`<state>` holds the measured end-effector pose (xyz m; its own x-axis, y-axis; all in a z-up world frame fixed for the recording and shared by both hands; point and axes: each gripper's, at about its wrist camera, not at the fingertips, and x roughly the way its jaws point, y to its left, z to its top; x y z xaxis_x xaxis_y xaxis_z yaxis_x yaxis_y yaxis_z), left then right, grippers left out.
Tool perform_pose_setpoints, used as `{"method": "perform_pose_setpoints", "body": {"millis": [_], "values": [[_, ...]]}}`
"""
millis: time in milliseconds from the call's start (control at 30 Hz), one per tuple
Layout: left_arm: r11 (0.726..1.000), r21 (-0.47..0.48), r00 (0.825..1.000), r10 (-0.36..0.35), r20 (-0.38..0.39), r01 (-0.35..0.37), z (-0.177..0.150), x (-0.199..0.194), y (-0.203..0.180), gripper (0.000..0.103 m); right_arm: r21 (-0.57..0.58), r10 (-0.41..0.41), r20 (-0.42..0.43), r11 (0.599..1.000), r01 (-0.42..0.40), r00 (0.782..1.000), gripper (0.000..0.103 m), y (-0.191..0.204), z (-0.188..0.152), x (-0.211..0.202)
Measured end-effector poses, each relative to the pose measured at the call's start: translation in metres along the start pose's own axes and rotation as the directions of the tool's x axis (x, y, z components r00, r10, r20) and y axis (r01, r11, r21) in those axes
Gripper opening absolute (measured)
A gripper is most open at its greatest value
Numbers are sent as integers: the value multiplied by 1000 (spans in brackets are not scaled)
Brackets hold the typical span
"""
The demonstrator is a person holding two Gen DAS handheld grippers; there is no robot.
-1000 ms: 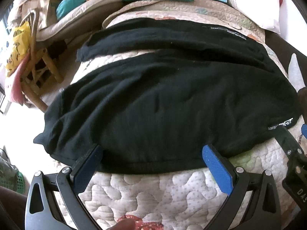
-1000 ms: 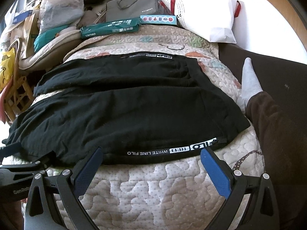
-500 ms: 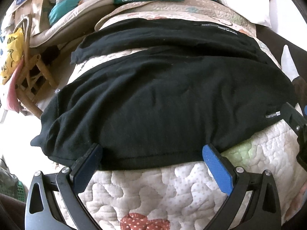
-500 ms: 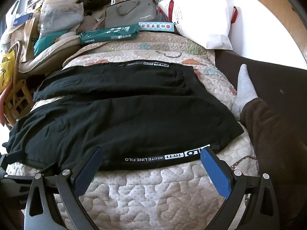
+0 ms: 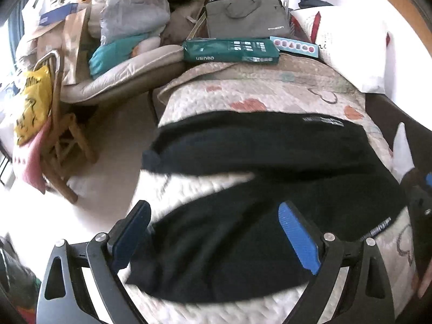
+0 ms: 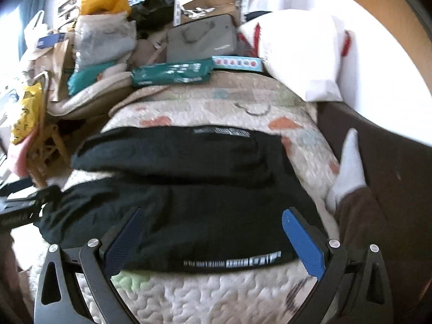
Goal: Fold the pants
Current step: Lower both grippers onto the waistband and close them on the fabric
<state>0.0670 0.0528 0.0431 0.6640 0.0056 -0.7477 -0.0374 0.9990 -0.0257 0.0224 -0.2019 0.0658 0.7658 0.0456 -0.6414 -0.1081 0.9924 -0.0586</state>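
Note:
Black pants (image 5: 270,216) lie crosswise on the quilted bed cover (image 5: 270,91). The waist is to the right, and the two legs spread leftward in a V. White lettering (image 6: 232,263) runs along the near edge. My left gripper (image 5: 214,232) hovers above the near leg. Its jaws are wide and closing a little, and its pads do not press on the cloth. My right gripper (image 6: 213,240) hangs open over the waist end, above the lettered edge. Each gripper shows at the edge of the other's view: the right gripper (image 5: 421,210) and the left gripper (image 6: 21,205).
A person's white-socked foot (image 6: 348,167) and brown trouser leg rest on the bed at the right. A green package (image 5: 229,51), a grey bag (image 5: 245,16) and a white pillow (image 5: 351,54) line the far end. Left of the bed stand a wooden chair (image 5: 67,145) and piled bags.
Both grippers have lifted up and away from the pants' near edge, so more of the bed and room shows. The left view has swung left. The pants lie as before.

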Motion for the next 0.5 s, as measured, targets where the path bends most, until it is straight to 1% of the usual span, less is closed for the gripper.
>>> {"method": "perform_pose_setpoints", "body": {"millis": [167, 267, 333, 433, 500], "values": [[997, -40, 997, -65, -34, 64, 43, 44, 43, 96, 1, 58, -43, 998, -58, 997, 103, -26, 43, 25], [997, -46, 996, -71, -47, 69, 65, 73, 61, 96, -30, 93, -77, 995, -96, 993, 103, -37, 69, 60], [997, -48, 995, -68, -75, 65, 79, 96, 73, 96, -44, 115, -114, 992, -121, 987, 103, -43, 82, 87], [997, -58, 992, -66, -104, 61, 97, 130, 89, 96, -31, 141, -155, 989, -148, 978, 103, -52, 98, 126], [995, -63, 988, -86, -124, 79, 107, 152, 95, 96, -21, 147, -164, 988, -152, 975, 102, -59, 109, 151]]}}
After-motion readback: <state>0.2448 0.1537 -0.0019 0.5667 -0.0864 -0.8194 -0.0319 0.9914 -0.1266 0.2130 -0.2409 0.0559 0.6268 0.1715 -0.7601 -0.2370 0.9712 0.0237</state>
